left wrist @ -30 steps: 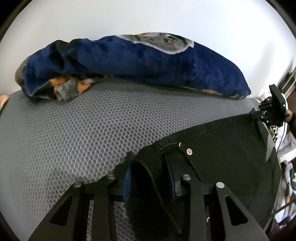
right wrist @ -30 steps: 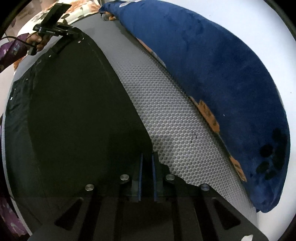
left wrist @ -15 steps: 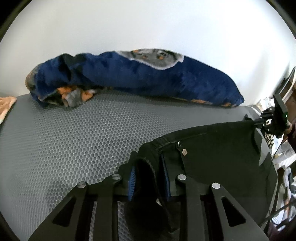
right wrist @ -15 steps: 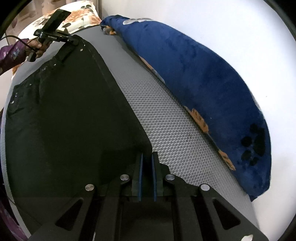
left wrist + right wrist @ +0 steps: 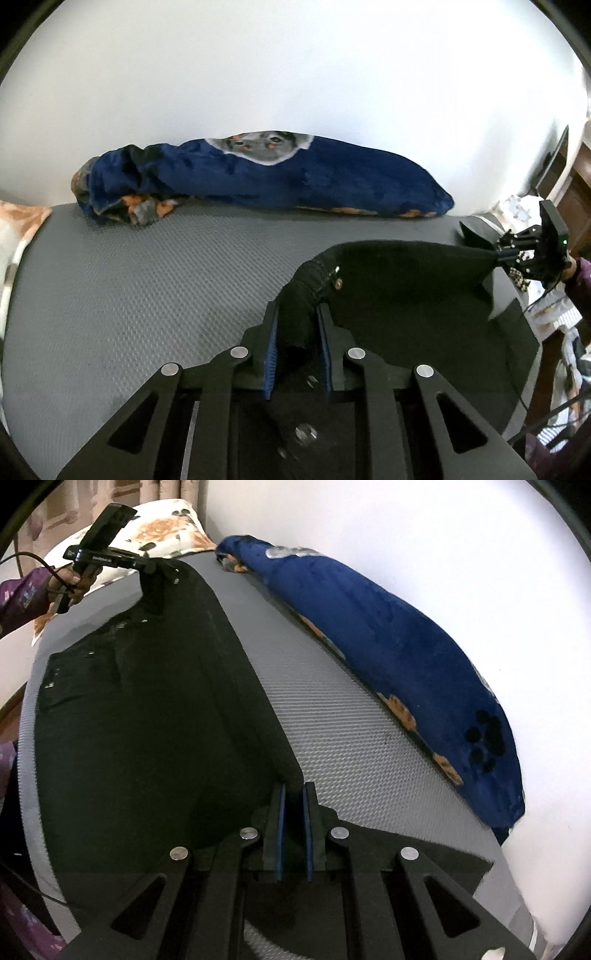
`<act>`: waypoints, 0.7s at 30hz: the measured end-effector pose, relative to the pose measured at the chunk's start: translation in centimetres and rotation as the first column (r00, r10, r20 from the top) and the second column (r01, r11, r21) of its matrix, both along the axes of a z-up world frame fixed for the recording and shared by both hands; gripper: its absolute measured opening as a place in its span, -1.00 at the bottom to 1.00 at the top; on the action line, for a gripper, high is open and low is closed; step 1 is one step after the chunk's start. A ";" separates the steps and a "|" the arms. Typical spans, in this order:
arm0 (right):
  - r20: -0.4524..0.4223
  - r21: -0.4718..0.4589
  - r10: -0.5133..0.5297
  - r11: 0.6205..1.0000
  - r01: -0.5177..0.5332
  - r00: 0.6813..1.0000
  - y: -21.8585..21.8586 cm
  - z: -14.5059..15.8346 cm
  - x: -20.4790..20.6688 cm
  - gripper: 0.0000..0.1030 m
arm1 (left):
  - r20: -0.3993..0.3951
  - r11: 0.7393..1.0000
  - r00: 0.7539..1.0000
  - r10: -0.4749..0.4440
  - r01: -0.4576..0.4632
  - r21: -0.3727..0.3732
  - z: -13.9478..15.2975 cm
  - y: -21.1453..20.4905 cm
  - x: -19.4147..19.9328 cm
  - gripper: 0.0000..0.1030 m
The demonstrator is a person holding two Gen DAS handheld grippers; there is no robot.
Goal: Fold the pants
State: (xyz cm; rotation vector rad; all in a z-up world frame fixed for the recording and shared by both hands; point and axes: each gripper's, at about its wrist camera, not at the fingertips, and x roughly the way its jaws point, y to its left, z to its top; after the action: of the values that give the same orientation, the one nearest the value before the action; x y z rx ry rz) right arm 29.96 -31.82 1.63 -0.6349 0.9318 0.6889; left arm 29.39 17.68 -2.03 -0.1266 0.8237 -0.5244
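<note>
- Black pants [image 5: 406, 288] are stretched between two hand-held grippers above a grey, honeycomb-patterned mattress [image 5: 147, 295]; the rest of the garment lies spread on the near side of the mattress, as the right wrist view shows [image 5: 147, 720]
- The left gripper [image 5: 297, 332] has just been closing its jaws, and its blue pads [image 5: 269, 354] now pinch a bunched fold of the waistband, with metal rivets showing just beyond the fingertips; in the right wrist view the same gripper [image 5: 159, 570] appears far off at the top left, held by a hand [image 5: 74, 583] in a purple patterned sleeve [image 5: 22, 602], lifting that corner of the cloth clear of the mattress
- The right gripper [image 5: 293, 805] is clamped on the other end of the pants, the dark edge of the fabric running straight into the narrow gap between its blue pads [image 5: 280, 830]; from the left wrist view it [image 5: 506, 253] shows at the far right, gripping a pointed corner of cloth that is raised off the surface
- A rolled navy blanket [image 5: 277, 177] with orange patches and a grey animal print lies along the white wall [image 5: 295, 74] at the far edge of the mattress, well apart from the pants
- A floral pillow [image 5: 155, 531] sits at the head of the mattress, beyond the left gripper
</note>
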 end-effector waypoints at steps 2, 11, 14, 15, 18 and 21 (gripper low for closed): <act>0.010 0.012 -0.008 1.000 0.008 1.000 0.0 0.5 -1.9 -0.86 | -0.001 1.000 1.000 0.003 -0.003 -0.017 0.3 0.1 -1.8 -0.64; 0.032 0.027 -0.028 0.999 0.027 0.999 0.3 0.7 -9.6 -0.86 | -0.024 0.998 0.999 0.033 -0.034 -0.055 0.5 0.9 -8.5 -0.64; 0.041 0.014 -0.021 1.000 0.020 0.999 0.8 0.4 -12.2 -0.86 | -0.027 0.996 0.999 0.046 -0.048 -0.071 0.3 1.5 -10.5 -0.64; 0.042 0.010 -0.018 1.000 0.018 0.999 1.0 0.2 -13.1 -0.86 | -0.030 0.996 0.998 0.047 -0.049 -0.070 0.3 1.6 -11.1 -0.64; 0.044 -0.007 -0.009 1.000 0.009 0.999 1.8 -0.7 -15.5 -0.86 | -0.037 0.997 0.998 0.045 -0.047 -0.068 0.1 1.9 -13.1 -0.64; 0.035 -0.006 -0.015 1.000 0.015 0.999 2.1 -1.6 -17.5 -0.86 | -0.043 0.997 0.998 0.041 -0.044 -0.056 -0.2 2.1 -14.7 -0.65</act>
State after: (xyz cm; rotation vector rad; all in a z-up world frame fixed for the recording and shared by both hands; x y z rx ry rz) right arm 12.50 -29.72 0.06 -0.6427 0.9061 0.6598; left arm 14.69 19.79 -2.26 -0.2072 0.8452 -0.5064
